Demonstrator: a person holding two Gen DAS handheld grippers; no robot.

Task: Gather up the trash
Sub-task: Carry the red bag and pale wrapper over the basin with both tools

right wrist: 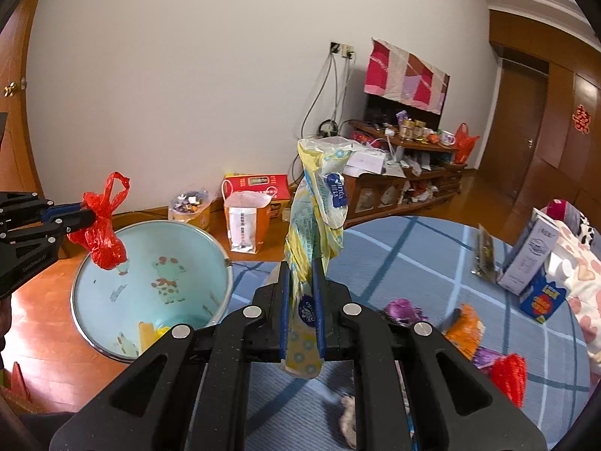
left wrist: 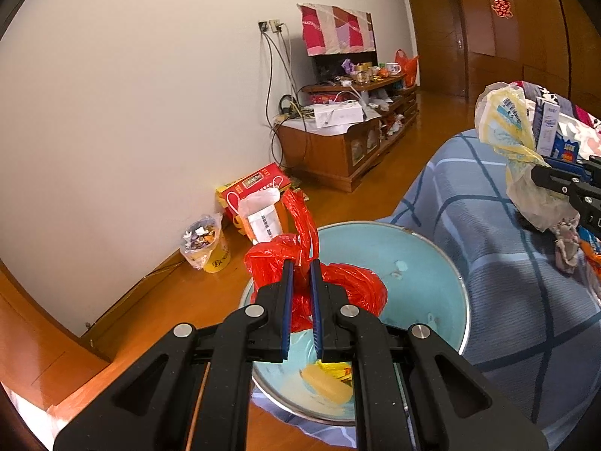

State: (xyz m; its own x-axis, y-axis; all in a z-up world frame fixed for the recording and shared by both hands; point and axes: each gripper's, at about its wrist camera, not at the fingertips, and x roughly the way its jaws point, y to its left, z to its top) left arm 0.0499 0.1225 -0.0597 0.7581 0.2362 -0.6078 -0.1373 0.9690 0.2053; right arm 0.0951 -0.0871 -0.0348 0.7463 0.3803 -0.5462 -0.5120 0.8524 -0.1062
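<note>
**Both claws loaded: red bag over the bin, tissue wrapper above the bed**

The left gripper (left wrist: 300, 267) is clamped on a crumpled red plastic bag (left wrist: 319, 285), which hangs over the open mouth of the pale blue bin (left wrist: 420, 263). From the right wrist view the bag (right wrist: 103, 236) dangles at the bin's far left rim (right wrist: 150, 225), with its handles sticking up above the left gripper (right wrist: 84, 218). At the bottom of the bin lie a few yellow scraps (left wrist: 330, 379).

The right gripper (right wrist: 302, 278) is closed on a yellow-and-white tissue wrapper (right wrist: 319, 203), held upright above the blue checked bedspread (right wrist: 413, 255), near the bed's edge beside the bin. The left wrist view shows the wrapper (left wrist: 507, 127) raised at the right, clear of the bin.

More litter lies on the bedspread near its right edge: a purple wrapper (right wrist: 403, 310), an orange packet (right wrist: 464, 329), a red scrap (right wrist: 509, 374), and standing cartons (right wrist: 533, 251) further back.

On the wooden floor by the wall are a white paper bag (right wrist: 244, 221), a red box (right wrist: 263, 184) and a small bag-lined tub full of scraps (right wrist: 188, 206). A cluttered wooden cabinet (right wrist: 405, 184) runs along the wall beyond.
</note>
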